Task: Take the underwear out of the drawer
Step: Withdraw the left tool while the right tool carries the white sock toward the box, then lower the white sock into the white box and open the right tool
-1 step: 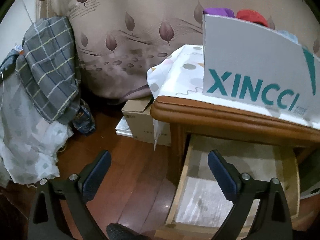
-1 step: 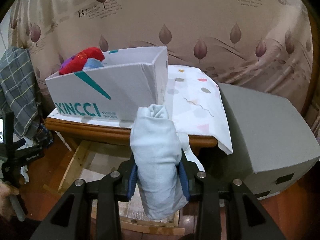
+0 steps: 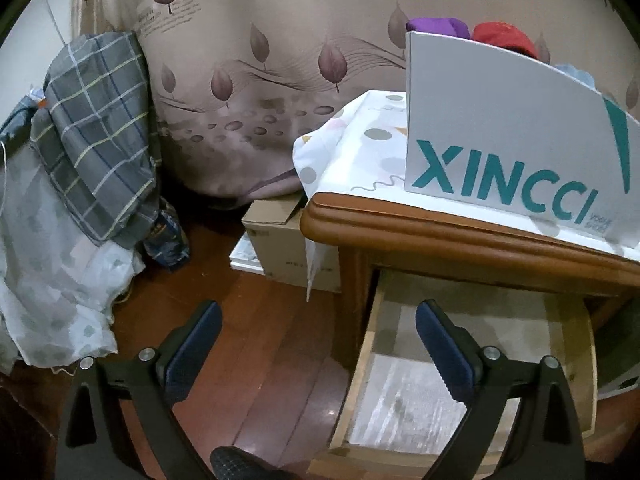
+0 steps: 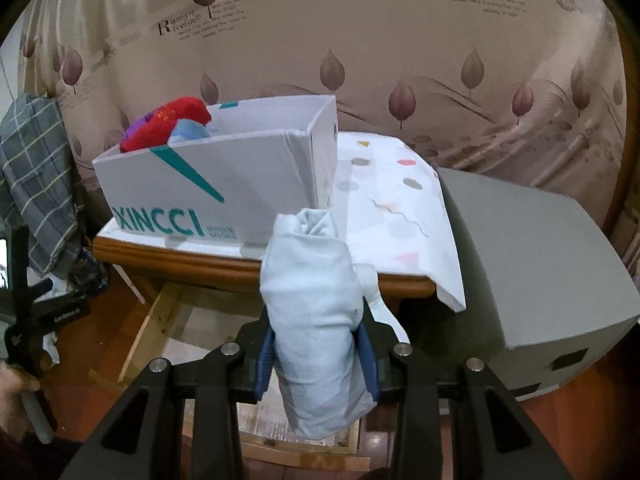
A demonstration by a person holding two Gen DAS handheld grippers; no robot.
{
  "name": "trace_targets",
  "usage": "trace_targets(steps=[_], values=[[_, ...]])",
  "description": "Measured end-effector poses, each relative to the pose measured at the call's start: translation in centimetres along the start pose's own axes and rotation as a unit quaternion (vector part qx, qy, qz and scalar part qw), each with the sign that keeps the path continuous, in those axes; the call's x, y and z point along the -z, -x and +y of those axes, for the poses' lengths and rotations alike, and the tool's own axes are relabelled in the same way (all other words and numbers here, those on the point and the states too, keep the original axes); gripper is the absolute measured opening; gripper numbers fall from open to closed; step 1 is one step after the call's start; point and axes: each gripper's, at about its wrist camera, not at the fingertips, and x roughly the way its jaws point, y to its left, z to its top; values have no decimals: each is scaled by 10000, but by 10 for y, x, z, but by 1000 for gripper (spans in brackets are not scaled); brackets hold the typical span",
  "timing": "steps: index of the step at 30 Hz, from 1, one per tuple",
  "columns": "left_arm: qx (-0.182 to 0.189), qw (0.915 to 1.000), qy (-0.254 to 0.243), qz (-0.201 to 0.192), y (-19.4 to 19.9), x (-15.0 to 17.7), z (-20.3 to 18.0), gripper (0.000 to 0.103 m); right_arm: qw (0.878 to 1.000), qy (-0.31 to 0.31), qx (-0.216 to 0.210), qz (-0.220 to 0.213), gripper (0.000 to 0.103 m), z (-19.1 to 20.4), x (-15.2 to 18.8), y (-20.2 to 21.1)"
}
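My right gripper [image 4: 316, 354] is shut on a rolled pale blue underwear [image 4: 314, 304] and holds it upright above the open wooden drawer [image 4: 160, 312], in front of the nightstand. My left gripper [image 3: 318, 340] is open and empty, low at the drawer's left front corner. The drawer [image 3: 362, 364] shows a bare paper-lined bottom in the left wrist view. A white XINCCI box [image 4: 224, 184] on the nightstand holds red [image 4: 168, 122], purple and blue rolled garments; it also shows in the left wrist view [image 3: 500, 152].
A patterned cloth [image 4: 396, 216] covers the nightstand top. A grey box [image 4: 536, 264] stands at its right. A cardboard box [image 3: 284, 244] sits on the wood floor at its left. A plaid cloth [image 3: 96, 136] hangs over a pile at far left. A curtain [image 3: 260, 80] is behind.
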Motion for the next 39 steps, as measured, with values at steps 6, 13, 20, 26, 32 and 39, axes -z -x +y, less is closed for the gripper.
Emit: trace_targets(steps=[6, 13, 20, 26, 32, 39], values=[[94, 9998, 159, 111, -2, -1, 3, 97, 9997, 77, 18, -230, 36, 2, -33, 16], [120, 9996, 234, 138, -3, -1, 6, 97, 9978, 372, -11, -542, 36, 14, -86, 30], [10, 9987, 487, 167, -5, -3, 20, 98, 9966, 587, -44, -575, 36, 32, -140, 20], [-74, 9962, 828, 244, -8, -2, 40, 98, 9980, 553, -145, -251, 36, 47, -172, -16], [-84, 9934, 1086, 368, -12, 0, 56, 98, 9973, 709, 135, 158, 36, 63, -188, -67], [-106, 9929, 1119, 385, -13, -1, 58, 98, 9951, 818, 286, 474, 37, 80, -194, -113]])
